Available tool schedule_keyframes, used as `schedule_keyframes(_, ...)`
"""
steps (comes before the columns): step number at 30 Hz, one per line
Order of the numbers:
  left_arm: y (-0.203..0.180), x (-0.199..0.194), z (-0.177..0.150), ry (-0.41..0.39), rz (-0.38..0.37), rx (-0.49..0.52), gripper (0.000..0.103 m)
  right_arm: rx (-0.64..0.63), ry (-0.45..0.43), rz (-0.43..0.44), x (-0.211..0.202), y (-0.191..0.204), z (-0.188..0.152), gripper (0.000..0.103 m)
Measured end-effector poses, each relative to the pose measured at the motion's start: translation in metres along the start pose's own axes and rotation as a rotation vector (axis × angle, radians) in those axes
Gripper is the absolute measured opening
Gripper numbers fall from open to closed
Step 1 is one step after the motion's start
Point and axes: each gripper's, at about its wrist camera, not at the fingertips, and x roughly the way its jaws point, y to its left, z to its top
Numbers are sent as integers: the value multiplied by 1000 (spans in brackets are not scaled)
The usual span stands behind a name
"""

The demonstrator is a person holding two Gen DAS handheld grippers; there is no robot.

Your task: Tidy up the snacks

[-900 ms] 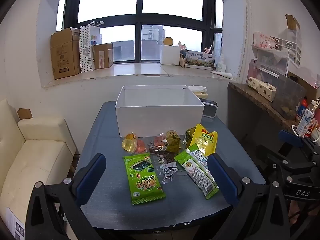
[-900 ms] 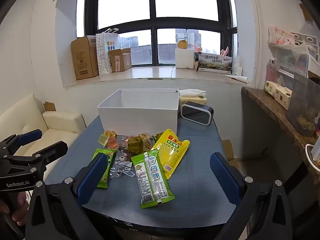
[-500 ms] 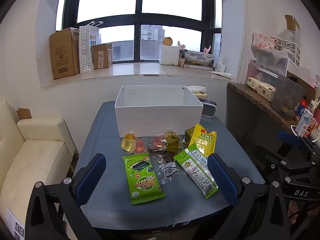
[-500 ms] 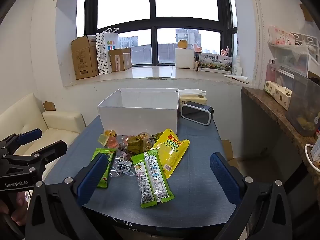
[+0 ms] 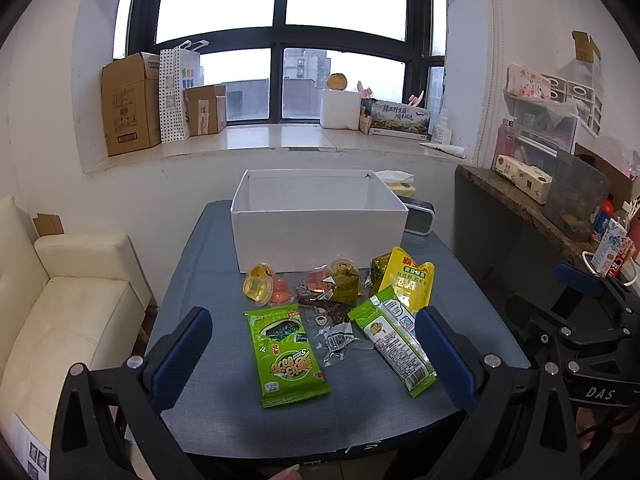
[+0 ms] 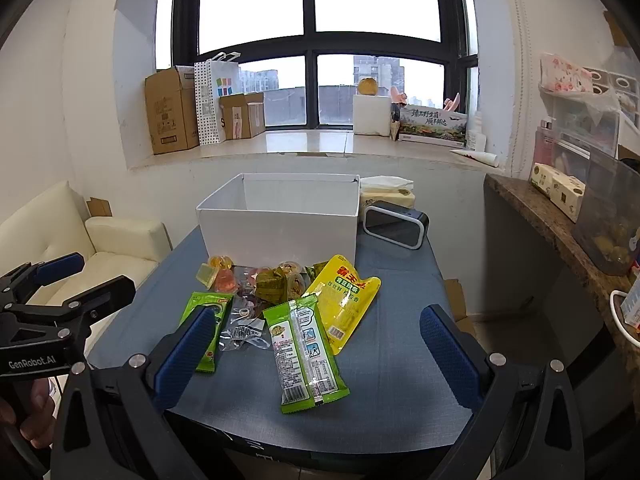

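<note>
Our left gripper and right gripper both hover spread wide over the near edge of the table, holding nothing. Beyond them the snacks lie loose: a green seaweed packet, a long green pouch, a yellow pouch and jelly cups, heaped just before the empty white box. The pouches overlap, so we judge a grab may snag a neighbour or slip off the slick foil.

the left hand-held gripper reads "genrobot.ai"; the right hand-held gripper reads "das".
</note>
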Motion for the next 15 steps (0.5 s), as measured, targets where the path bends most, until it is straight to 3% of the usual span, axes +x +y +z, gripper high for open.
schedule_keyframes(15, -1, -2, 0, 0, -3, 4, 103, -10, 8, 5, 1, 2, 0, 103)
